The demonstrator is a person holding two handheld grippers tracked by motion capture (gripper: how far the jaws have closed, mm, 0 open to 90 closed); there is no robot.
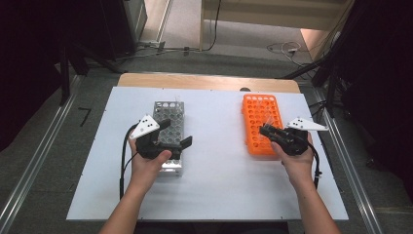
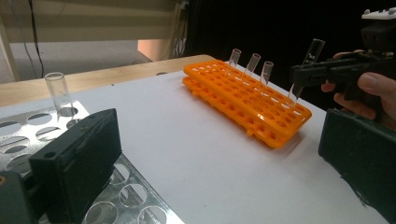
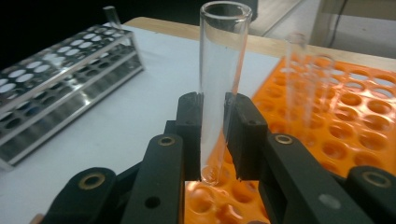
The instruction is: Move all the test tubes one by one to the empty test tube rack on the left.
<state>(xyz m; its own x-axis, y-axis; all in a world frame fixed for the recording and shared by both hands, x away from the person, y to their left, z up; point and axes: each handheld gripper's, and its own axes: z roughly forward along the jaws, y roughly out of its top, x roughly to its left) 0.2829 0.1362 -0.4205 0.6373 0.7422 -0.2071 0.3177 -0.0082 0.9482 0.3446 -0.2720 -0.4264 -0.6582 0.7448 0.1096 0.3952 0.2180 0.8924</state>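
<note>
The right gripper (image 3: 214, 140) is gripping a glass test tube (image 3: 222, 70) just above the orange rack (image 1: 261, 124), three tubes (image 2: 252, 63) standing there, one (image 2: 58, 91) waiting in the metal rack (image 1: 169, 126), left gripper (image 1: 173, 139) fingers gaping empty

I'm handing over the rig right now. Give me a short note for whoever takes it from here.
Right tool: shut on a glass tube, held just above the orange rack.
Left tool: open, holding nothing, over the metal rack.
Done: three tubes stand in the orange rack; one tube stands in the metal rack.
Left: probably to set the held tube in a rack; which rack can't be told.
</note>
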